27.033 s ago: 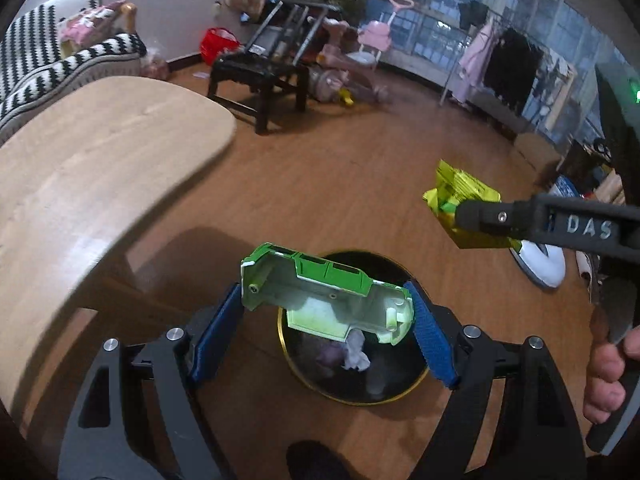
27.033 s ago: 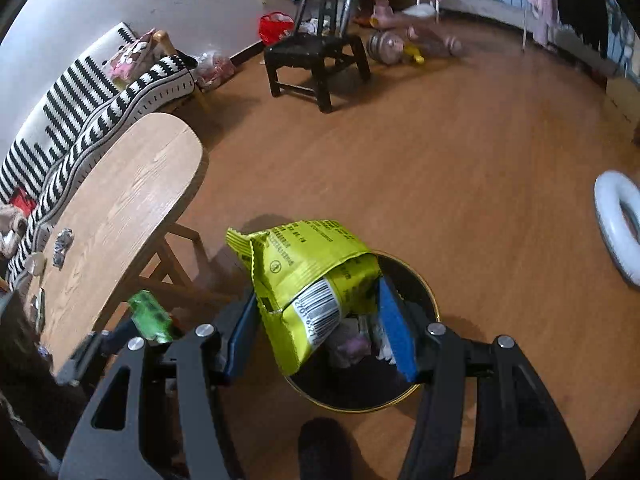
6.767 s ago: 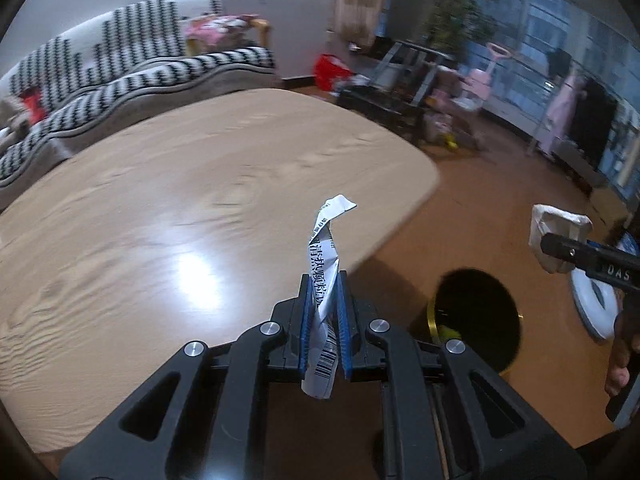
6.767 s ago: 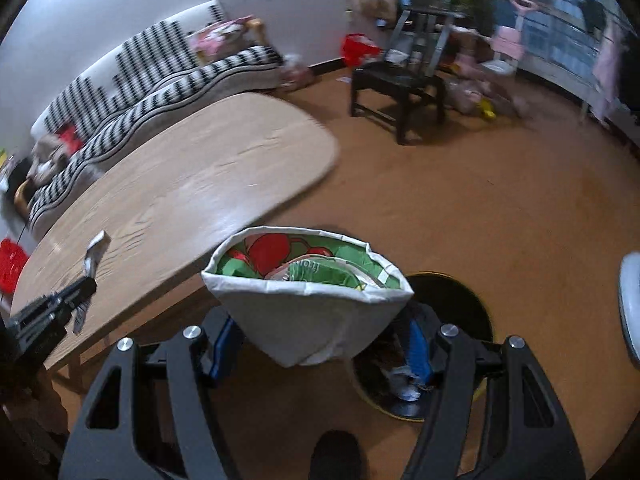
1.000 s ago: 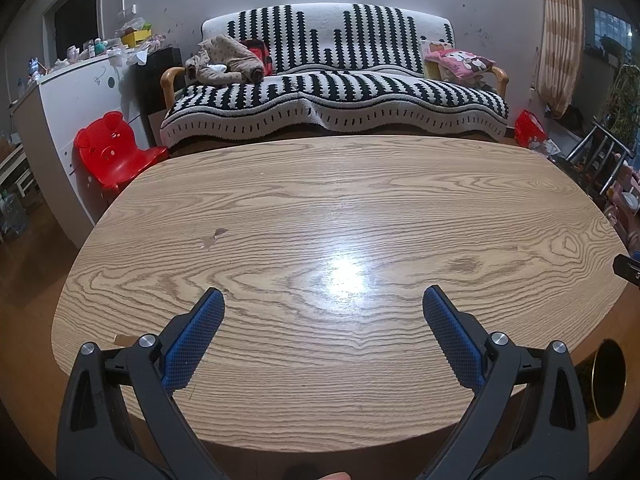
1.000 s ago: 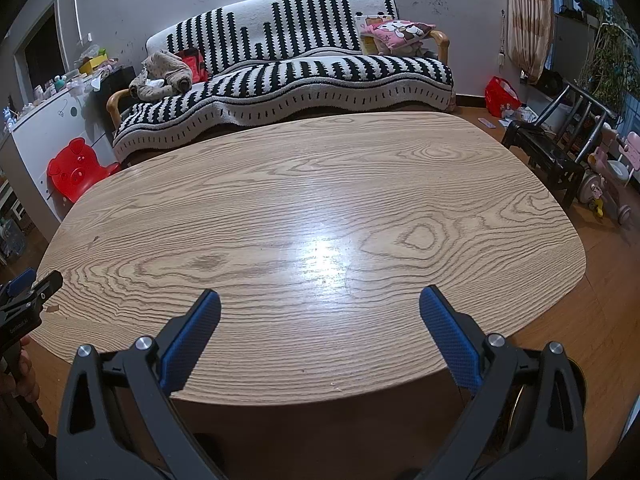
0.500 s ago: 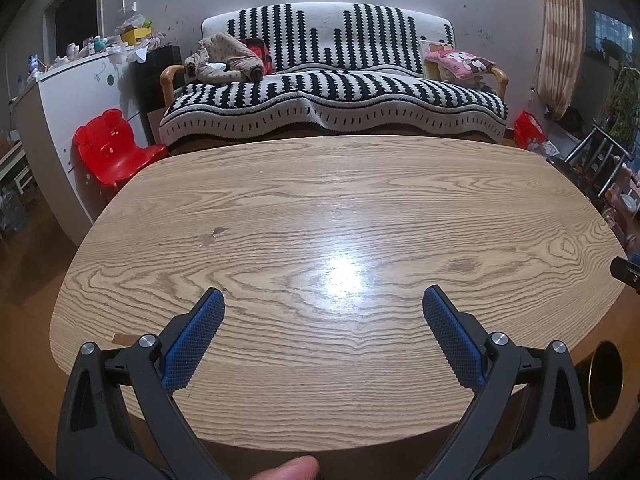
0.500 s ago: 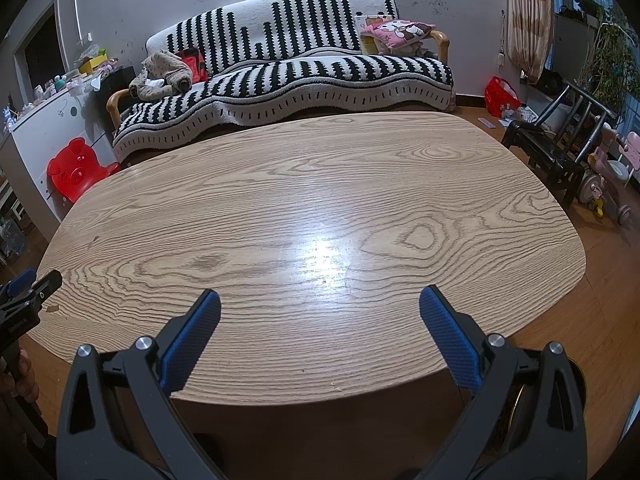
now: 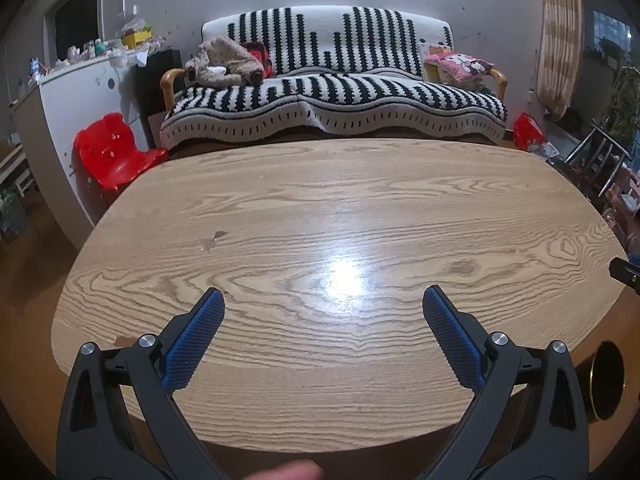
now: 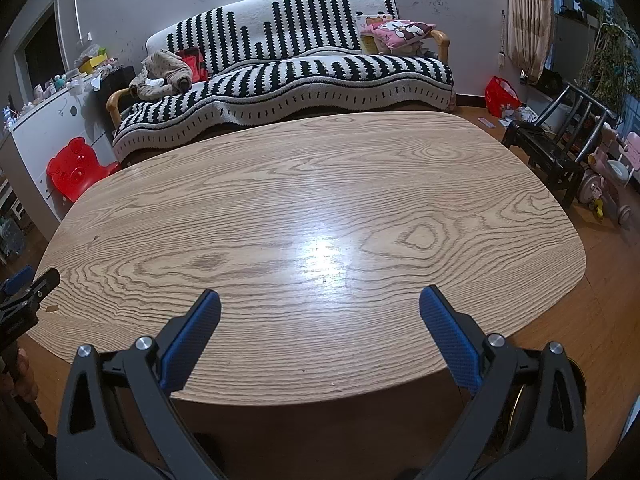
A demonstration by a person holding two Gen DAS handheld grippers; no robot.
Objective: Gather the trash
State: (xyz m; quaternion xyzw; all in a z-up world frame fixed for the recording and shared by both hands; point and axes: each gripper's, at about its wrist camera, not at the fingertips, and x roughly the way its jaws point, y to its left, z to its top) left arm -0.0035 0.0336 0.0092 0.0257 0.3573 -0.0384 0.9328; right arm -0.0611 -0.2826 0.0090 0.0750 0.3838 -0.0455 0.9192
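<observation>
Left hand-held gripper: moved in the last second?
Barely. Left hand-held gripper is open, and the sofa and table sit almost where they did, shifted slightly leftward.

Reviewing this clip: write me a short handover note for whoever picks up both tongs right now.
Left tongs: open, empty, held over the near edge of the wooden table.
Right tongs: open, empty, also over the near edge.
Trash bin: on the floor by the table's right end, gold-rimmed, mostly hidden; contents not visible.
Done: no wrappers or packaging show on the tabletop in either view.
Left: one small tan scrap lies at the table's left edge; it may be trash, too small to tell. Check it, then the floor around the bin.
</observation>
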